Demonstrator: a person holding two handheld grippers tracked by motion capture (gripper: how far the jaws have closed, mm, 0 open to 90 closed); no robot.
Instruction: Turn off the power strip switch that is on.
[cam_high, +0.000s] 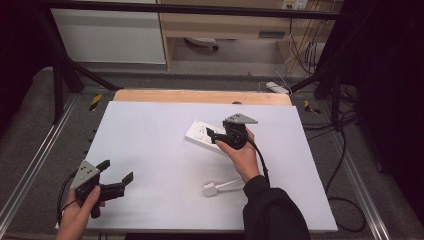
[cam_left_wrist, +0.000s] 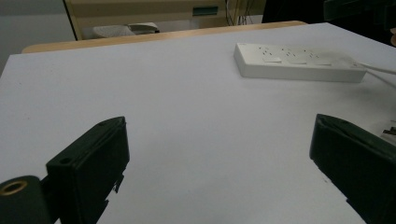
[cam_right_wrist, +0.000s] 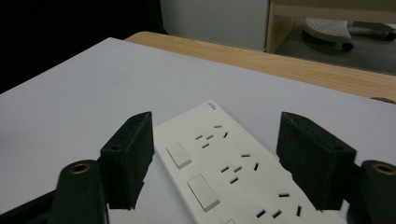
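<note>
A white power strip (cam_high: 201, 131) with switches and sockets lies flat on the white table top (cam_high: 150, 135), right of the middle. My right gripper (cam_high: 212, 134) hangs low over its near end, open. In the right gripper view the strip (cam_right_wrist: 224, 172) runs up between the black jaws of the right gripper (cam_right_wrist: 218, 125), which stand apart on either side of it without pressing. A white plug (cam_high: 210, 189) on a short white cable (cam_high: 230, 184) lies nearer the front, beside the right forearm. My left gripper (cam_high: 117, 170) rests at the front left, open, with nothing between its jaws; the strip (cam_left_wrist: 299, 63) lies far ahead of the left gripper (cam_left_wrist: 219, 123).
A wooden edge (cam_high: 200, 96) borders the far side of the table. Black frame posts (cam_high: 57, 85) and metal rails (cam_high: 30, 160) flank it. Cables (cam_high: 345, 165) trail on the floor at the right. Beyond stand a wooden shelf unit (cam_high: 225, 25) and a white extension block (cam_high: 276, 87).
</note>
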